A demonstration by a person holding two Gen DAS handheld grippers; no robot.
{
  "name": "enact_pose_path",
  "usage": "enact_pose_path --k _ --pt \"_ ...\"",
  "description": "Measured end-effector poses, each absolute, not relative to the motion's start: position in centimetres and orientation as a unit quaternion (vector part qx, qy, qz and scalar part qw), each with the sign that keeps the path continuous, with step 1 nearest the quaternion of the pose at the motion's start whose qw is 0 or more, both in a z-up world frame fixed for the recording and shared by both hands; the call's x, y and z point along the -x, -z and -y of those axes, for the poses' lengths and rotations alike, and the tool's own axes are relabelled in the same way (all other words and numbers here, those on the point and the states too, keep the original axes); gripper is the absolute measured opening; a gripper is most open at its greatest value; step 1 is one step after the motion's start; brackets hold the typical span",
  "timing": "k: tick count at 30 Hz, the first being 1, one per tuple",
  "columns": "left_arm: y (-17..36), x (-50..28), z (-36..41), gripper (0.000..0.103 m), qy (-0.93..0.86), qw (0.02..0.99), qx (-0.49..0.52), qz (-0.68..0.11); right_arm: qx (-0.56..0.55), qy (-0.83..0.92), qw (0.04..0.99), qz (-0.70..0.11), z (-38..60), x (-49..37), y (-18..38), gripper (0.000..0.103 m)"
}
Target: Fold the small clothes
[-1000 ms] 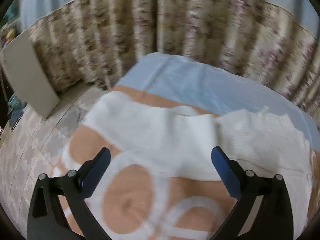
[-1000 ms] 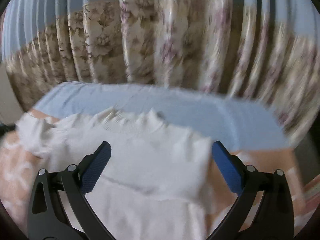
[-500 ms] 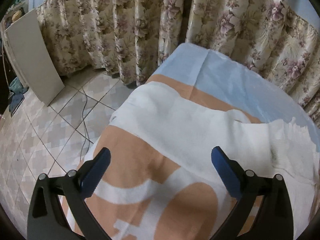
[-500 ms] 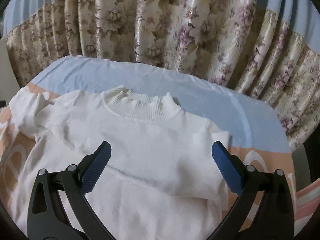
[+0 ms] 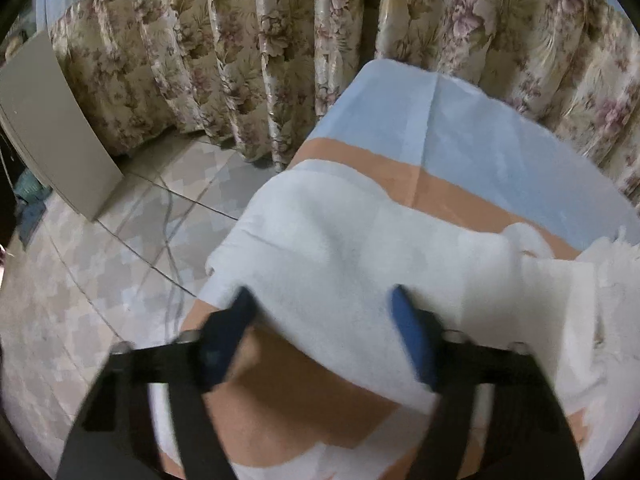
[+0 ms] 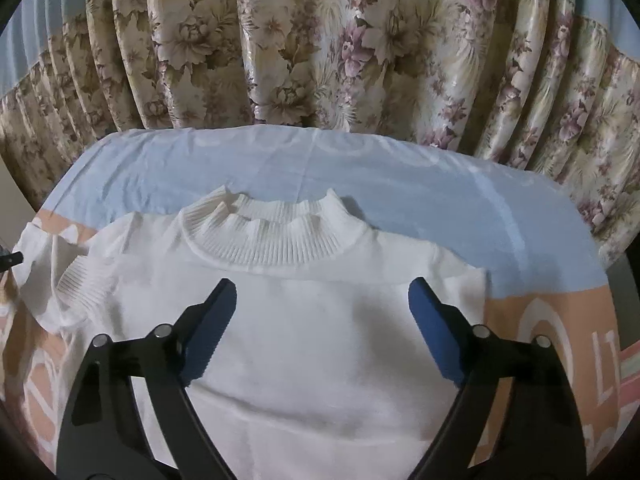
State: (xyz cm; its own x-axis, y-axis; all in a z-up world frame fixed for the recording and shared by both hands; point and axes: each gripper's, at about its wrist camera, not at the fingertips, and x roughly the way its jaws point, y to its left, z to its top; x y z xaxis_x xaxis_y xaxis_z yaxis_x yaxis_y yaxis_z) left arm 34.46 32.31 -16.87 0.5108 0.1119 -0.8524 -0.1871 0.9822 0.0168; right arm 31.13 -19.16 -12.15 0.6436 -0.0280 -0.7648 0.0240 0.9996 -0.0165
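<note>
The left gripper (image 5: 322,300) now sits lower and closer over the sweater's sleeve (image 5: 340,248), its jaws closing with the sleeve between them, against wide-open jaws before. The right gripper (image 6: 322,296) has dropped nearer the sweater (image 6: 312,320) below the collar (image 6: 268,240), jaws closing slightly.

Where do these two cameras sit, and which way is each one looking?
Left wrist: on the left tool, looking down along its closing blue fingers at a sleeve lying between them, floor beyond.
Right wrist: on the right tool, looking down over the white sweater, its fingers closing.
Shared: the sweater, the orange and blue cloth, the floral curtain.
</note>
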Motion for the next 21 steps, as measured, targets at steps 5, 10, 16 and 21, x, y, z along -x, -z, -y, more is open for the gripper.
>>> enact_pose_path --k 5,10,16,21 --pt "16.7 -34.3 -32.0 0.015 -0.081 0.878 0.018 -0.471 0.014 0.016 0.907 -0.421 19.1 -30.8 12.4 0.088" --pt "15.5 -34.0 -29.4 0.011 -0.084 0.888 -0.038 -0.450 0.027 0.006 0.906 -0.422 18.8 -30.6 12.8 0.087" --pt "11.2 -31.8 -24.3 0.011 -0.021 0.913 -0.032 -0.406 -0.001 -0.008 0.907 -0.421 19.8 -30.3 12.9 0.086" --pt "9.6 -30.6 -16.1 0.011 0.059 0.913 -0.021 -0.403 -0.021 -0.017 0.907 -0.421 21.0 -29.8 13.2 0.086"
